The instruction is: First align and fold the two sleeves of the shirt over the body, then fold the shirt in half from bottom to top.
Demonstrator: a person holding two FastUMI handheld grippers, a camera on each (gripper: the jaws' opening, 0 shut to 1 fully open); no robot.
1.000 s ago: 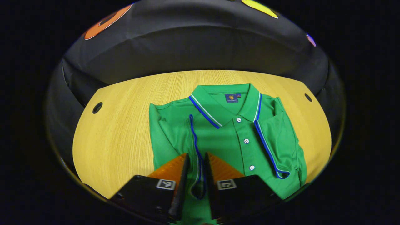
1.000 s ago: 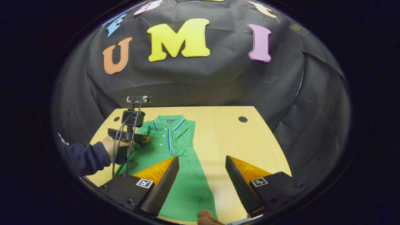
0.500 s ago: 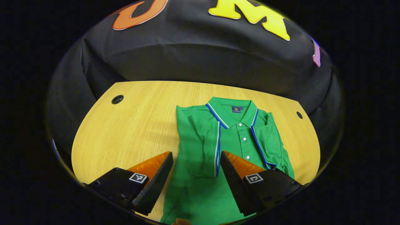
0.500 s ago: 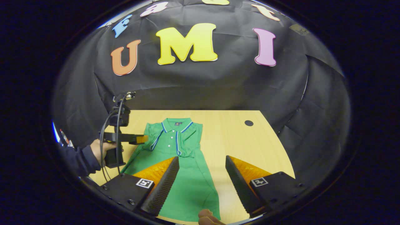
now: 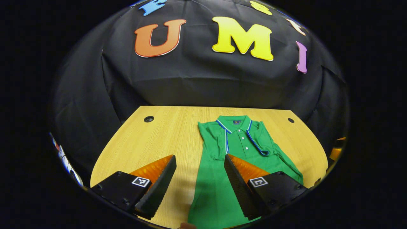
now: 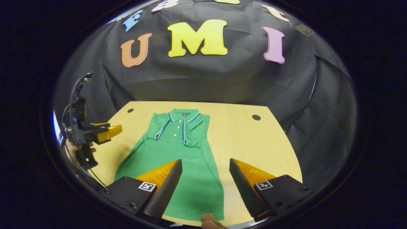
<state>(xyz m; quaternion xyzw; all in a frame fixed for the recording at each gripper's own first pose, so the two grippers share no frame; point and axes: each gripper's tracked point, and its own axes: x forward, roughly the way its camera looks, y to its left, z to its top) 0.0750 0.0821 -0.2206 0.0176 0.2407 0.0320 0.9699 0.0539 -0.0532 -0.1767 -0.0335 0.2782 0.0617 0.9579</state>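
So both sleeves of the green polo shirt [image 6: 178, 152] look tucked in over the chest, blue-trimmed cuffs lying either side of the button placket [image 6: 174, 129], which I'd read as the sleeve step being done. The left sleeve [image 5: 216, 144] sits fairly straight; the right sleeve [image 5: 259, 143] runs at a slant, so the pair isn't perfectly matched, not a dealbreaker though.

The shirt lies flat on the wooden worktop [image 6: 254, 143], collar [image 6: 181, 114] toward the back wall and hem [image 6: 194, 214] at the near edge. That layout makes sense for what's left: the hem is right under the claws, ready to be carried up toward the collar.

The left claw [image 5: 198, 183] is wide open and holds nothing, hanging above the worktop with the shirt's lower body between its fingers. The right claw [image 6: 205, 187] is just as wide open and empty, over the lower right part of the shirt. In the right gripper view the left claw shows off to the side, clear of the fabric, with a hand [image 6: 74, 149] on its grip. My guess is both are set up for a hem grab.

Worktop is pale wood grain with a rounded back edge and two cable holes [image 6: 256, 117]. Black cloth drapes all round as the booth wall [image 6: 222, 79].
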